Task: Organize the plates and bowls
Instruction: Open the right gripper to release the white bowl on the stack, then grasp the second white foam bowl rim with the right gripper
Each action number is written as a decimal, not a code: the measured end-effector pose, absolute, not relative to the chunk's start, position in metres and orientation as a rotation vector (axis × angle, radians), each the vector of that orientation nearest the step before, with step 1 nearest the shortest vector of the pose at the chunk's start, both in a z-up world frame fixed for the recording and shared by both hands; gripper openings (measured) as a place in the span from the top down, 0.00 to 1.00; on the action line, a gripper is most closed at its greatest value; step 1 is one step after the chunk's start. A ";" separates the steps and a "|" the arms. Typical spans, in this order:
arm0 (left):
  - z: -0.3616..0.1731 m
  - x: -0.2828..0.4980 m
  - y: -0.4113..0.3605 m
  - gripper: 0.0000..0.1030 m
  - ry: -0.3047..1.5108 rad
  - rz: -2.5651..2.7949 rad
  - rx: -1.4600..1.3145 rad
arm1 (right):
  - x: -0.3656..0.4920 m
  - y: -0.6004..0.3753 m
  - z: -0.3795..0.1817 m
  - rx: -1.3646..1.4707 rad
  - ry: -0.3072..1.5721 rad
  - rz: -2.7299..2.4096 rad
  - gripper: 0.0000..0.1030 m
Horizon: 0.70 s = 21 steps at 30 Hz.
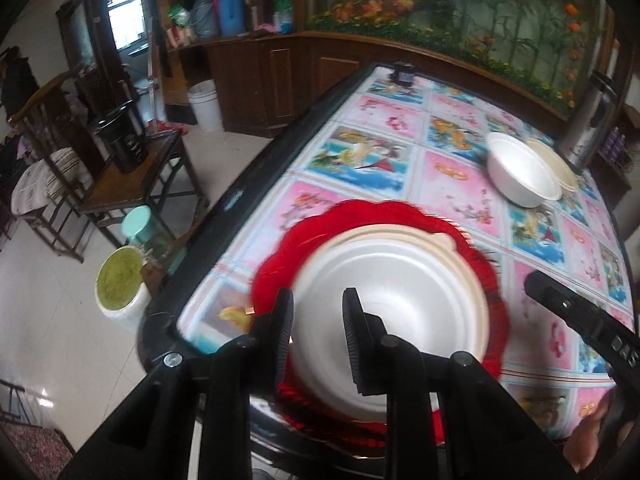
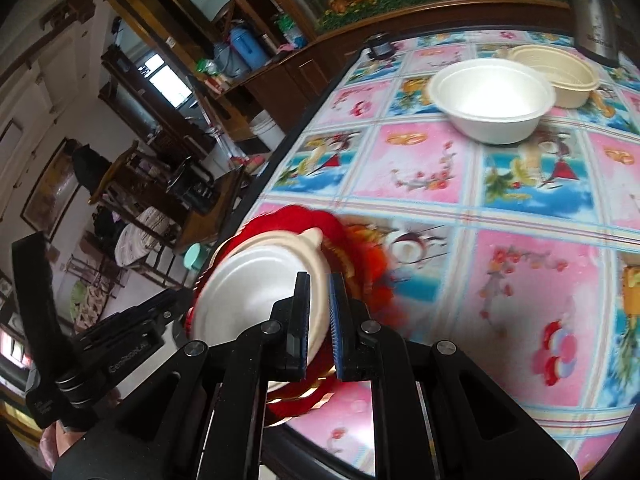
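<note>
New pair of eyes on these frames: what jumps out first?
The stack of plates at the near table edge: a white plate on a beige plate on a frilly red plate. The right claw pinches the stack's rim; the left claw stands open over the white plate. Farther back on the gaudy pink-and-blue tablecloth sit a white bowl and a beige bowl, side by side.

Pale tiled floor [image 1: 72, 344], glossy. Dark wood cabinets [image 1: 280, 80] along far wall, shelves cluttered with bottles. Floral mural [image 1: 460, 12] above. Bright window [image 1: 126, 14] far left. Wooden chair [image 1: 44, 152], side table [image 1: 136, 176], white bucket [image 1: 206, 104] on floor.
</note>
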<state>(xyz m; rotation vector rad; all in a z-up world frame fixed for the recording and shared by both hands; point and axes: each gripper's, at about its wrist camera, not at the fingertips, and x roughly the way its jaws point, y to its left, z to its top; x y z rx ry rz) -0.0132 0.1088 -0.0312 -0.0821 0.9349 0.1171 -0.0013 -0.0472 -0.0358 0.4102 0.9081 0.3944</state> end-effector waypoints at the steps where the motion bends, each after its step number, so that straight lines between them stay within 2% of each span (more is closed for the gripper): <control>1: -0.030 -0.012 0.103 0.76 0.932 0.099 -0.079 | 0.000 -0.054 -0.036 0.417 0.905 0.381 0.91; 8: -0.023 -0.002 0.048 0.75 0.923 -0.040 -0.036 | 0.009 -0.115 -0.034 0.486 0.881 0.271 0.91; 13: -0.021 0.013 0.022 0.59 0.928 -0.086 -0.030 | 0.028 -0.156 -0.031 0.530 0.860 0.197 0.91; 21: -0.020 0.037 0.001 0.51 0.931 -0.125 -0.016 | 0.074 -0.199 -0.040 0.596 0.859 0.096 0.91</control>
